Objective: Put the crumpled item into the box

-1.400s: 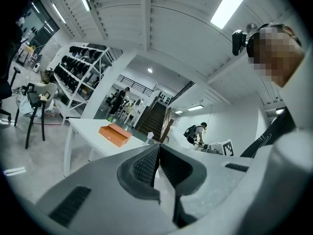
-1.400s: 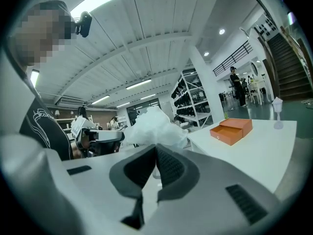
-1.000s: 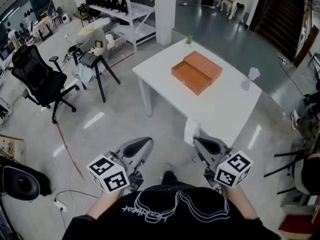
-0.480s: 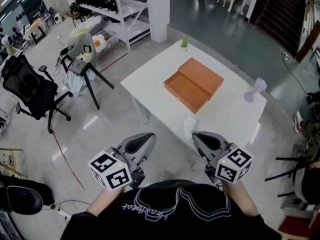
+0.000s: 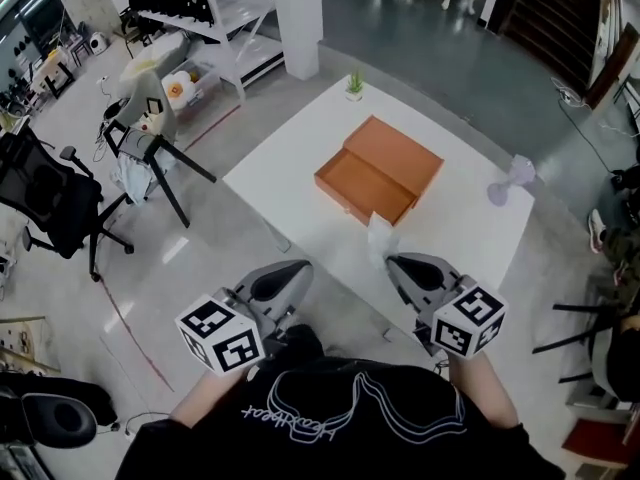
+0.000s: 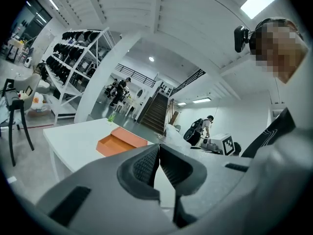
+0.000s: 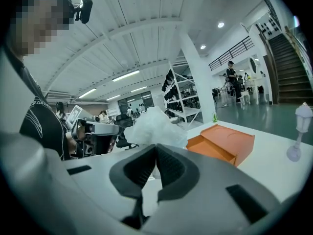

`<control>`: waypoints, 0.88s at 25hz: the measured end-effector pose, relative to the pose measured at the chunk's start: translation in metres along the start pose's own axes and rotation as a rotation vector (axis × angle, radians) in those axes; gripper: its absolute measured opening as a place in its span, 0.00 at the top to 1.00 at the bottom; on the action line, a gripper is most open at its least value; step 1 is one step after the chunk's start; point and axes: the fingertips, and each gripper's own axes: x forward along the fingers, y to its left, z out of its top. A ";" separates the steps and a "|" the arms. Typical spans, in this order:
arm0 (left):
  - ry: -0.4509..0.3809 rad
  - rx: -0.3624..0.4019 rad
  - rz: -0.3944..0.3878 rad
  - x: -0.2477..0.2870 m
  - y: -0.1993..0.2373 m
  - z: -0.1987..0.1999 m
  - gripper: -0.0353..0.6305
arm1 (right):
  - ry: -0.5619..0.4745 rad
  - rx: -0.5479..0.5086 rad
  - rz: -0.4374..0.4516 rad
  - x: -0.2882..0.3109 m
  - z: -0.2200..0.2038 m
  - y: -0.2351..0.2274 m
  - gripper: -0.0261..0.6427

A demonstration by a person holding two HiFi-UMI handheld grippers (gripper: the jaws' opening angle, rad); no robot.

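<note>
The right gripper (image 7: 156, 148) pinches the crumpled white paper (image 7: 154, 126) to carry it. The open orange box (image 5: 378, 168) sits ahead. The left gripper (image 5: 300, 268) is pressed together and empty.

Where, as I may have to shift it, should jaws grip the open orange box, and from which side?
Probably the rectangular orange box by its open tray's thin near wall, coming from above: that upright rim fits between jaws, while the flat closed part looks too wide.

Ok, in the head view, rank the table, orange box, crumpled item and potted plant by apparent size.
1. table
2. orange box
3. crumpled item, held nearer the camera, which inflates it
4. potted plant, smallest, though also farthest away
</note>
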 end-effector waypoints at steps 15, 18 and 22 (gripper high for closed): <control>0.109 0.005 -0.156 0.083 0.089 0.050 0.94 | 0.025 0.061 -0.206 0.069 0.023 -0.085 0.95; 0.132 0.014 -0.190 0.094 0.103 0.059 0.94 | 0.043 0.035 -0.265 0.081 0.026 -0.097 0.95; 0.152 0.012 -0.232 0.105 0.119 0.067 0.94 | 0.084 0.014 -0.326 0.095 0.025 -0.112 0.95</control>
